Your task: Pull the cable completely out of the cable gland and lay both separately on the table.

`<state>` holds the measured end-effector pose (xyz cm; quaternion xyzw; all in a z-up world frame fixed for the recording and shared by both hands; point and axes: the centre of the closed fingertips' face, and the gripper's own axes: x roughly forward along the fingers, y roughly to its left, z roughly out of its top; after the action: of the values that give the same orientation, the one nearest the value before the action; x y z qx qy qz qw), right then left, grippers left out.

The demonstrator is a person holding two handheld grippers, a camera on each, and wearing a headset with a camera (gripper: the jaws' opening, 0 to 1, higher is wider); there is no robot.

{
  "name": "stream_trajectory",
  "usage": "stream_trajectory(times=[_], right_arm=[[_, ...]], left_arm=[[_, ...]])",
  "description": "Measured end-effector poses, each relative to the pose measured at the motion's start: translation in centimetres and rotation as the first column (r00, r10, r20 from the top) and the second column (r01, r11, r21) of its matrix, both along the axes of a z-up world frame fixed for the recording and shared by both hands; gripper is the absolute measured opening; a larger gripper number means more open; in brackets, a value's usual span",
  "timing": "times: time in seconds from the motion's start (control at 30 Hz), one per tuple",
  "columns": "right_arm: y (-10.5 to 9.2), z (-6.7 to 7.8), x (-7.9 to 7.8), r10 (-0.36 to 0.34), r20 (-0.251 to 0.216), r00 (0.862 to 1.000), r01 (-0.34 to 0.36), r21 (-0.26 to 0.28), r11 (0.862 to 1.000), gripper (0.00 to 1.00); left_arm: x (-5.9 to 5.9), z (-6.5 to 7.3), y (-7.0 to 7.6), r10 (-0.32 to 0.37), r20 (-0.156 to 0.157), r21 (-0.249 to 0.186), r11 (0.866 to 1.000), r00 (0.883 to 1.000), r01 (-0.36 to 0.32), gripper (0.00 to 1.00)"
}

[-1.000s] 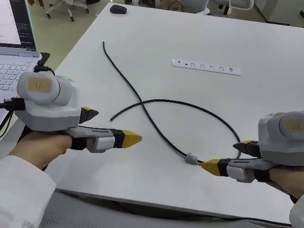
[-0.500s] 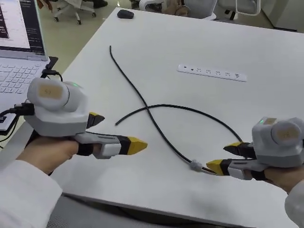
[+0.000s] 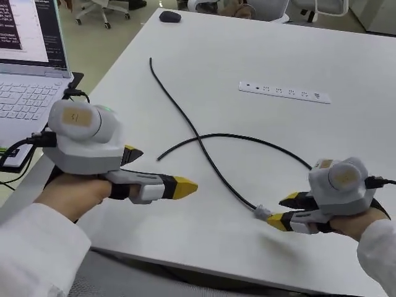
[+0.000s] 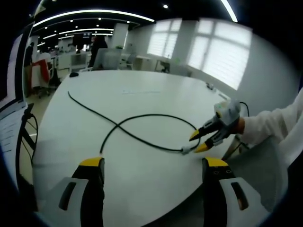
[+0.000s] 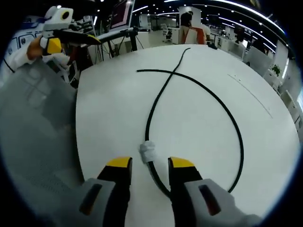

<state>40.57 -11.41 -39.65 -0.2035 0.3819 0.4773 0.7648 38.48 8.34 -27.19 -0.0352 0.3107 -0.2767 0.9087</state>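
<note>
A long black cable [image 3: 204, 154] loops and crosses itself on the white table [image 3: 260, 49]. A small grey cable gland [image 3: 261, 212] sits on it near the front edge. My right gripper [image 3: 282, 210] is low at the gland, open, its yellow tips just behind it. In the right gripper view the gland [image 5: 147, 151] lies just ahead of the right gripper [image 5: 150, 164], and the cable [image 5: 158, 177] runs back between the jaws. My left gripper [image 3: 162, 170] hovers open over the table's left part, holding nothing. The left gripper view shows the left gripper [image 4: 154, 163] open, the gland [image 4: 185, 151] and right gripper [image 4: 204, 140] beyond.
An open laptop [image 3: 28, 74] with plugged-in leads stands off the table's left side. A white power strip [image 3: 284, 93] lies at the back right and a dark mouse [image 3: 169, 17] at the far edge. Office chairs stand beyond. The table's front edge runs just below both grippers.
My right gripper has slid left along the cable up to the gland, and its jaws stand closer together. The left gripper keeps about the same place; the head camera shifted.
</note>
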Motion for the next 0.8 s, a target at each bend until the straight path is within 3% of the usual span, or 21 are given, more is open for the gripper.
stream_trajectory(times=[0.27, 0.47, 0.8], right_arm=[[0.5, -1.5, 0.2, 0.004, 0.0, 1.0, -0.004, -0.003, 1.0, 0.22], [1.2, -1.4, 0.3, 0.005, 0.018, 1.0, -0.006, 0.016, 1.0, 0.13], [1.4, -0.9, 0.2, 0.03, 0.033, 0.999, -0.03, 0.0, 1.0, 0.12]], left_arm=[[0.0, -0.2, 0.1, 0.002, -0.007, 0.004, 1.0, 1.0, -0.002, 0.86], [0.0, -0.2, 0.2, 0.003, -0.009, 0.005, 1.0, 1.0, -0.003, 0.86], [0.1, -0.1, 0.2, -0.002, 0.001, 0.009, 1.0, 1.0, 0.002, 0.84]])
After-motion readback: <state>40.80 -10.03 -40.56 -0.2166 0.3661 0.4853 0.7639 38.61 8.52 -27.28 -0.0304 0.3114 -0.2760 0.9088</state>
